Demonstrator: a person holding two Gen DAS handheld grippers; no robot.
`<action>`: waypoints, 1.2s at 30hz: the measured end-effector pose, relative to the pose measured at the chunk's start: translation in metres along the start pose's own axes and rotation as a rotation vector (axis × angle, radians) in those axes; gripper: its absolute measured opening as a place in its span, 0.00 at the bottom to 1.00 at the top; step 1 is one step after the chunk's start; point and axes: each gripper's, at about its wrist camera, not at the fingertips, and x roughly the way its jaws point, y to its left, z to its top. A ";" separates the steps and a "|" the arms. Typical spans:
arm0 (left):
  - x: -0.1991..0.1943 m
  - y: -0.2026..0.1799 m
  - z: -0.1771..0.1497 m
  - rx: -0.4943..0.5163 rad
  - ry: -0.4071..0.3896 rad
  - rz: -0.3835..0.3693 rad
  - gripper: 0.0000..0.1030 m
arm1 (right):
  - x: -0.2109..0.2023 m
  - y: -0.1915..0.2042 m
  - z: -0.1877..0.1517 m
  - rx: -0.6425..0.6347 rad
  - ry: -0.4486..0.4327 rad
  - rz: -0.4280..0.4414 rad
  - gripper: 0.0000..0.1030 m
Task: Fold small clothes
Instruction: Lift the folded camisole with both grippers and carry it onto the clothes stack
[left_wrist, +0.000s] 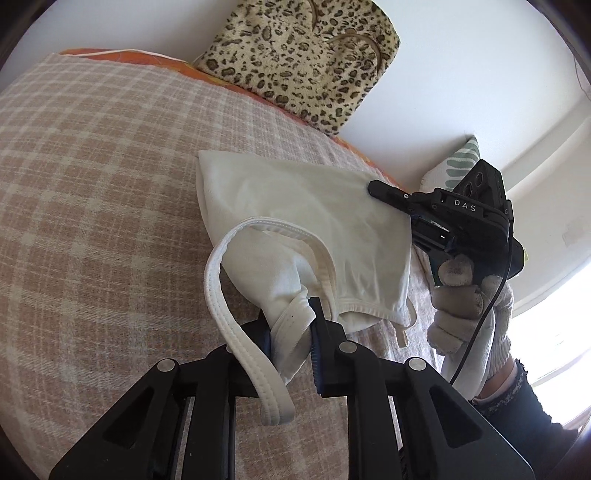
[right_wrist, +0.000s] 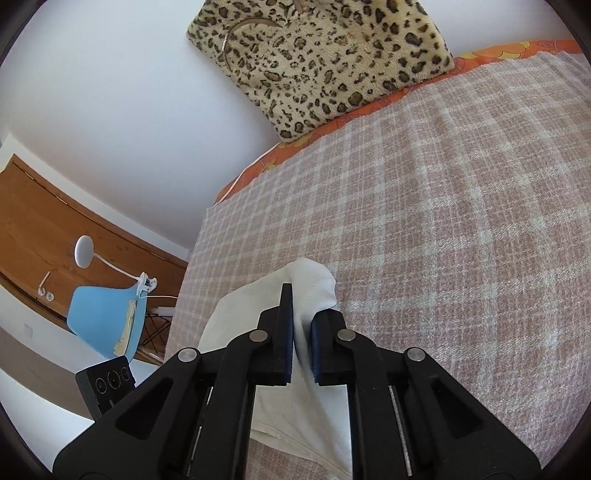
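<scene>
A small white top lies on the beige checked blanket, partly raised. My left gripper is shut on its bunched shoulder and strap, and a white strap loop hangs over the left finger. At the garment's far right edge, in the left wrist view, my right gripper is held by a gloved hand and pinches the cloth. The right wrist view shows my right gripper shut on a fold of the white top, which drapes down between the fingers.
A leopard-print cushion leans on the white wall at the bed's far edge, over an orange sheet. A green-patterned pillow sits at the right. Beside the bed stand a blue chair, a white clip lamp and a wooden door.
</scene>
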 end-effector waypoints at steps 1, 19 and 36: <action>0.001 -0.004 -0.002 0.010 -0.004 -0.002 0.15 | -0.006 0.001 0.000 -0.001 -0.007 0.000 0.08; 0.025 -0.105 -0.002 0.155 -0.061 -0.093 0.15 | -0.128 -0.021 0.008 -0.003 -0.135 -0.016 0.08; 0.089 -0.232 -0.005 0.340 -0.022 -0.208 0.15 | -0.277 -0.077 0.038 0.000 -0.287 -0.147 0.08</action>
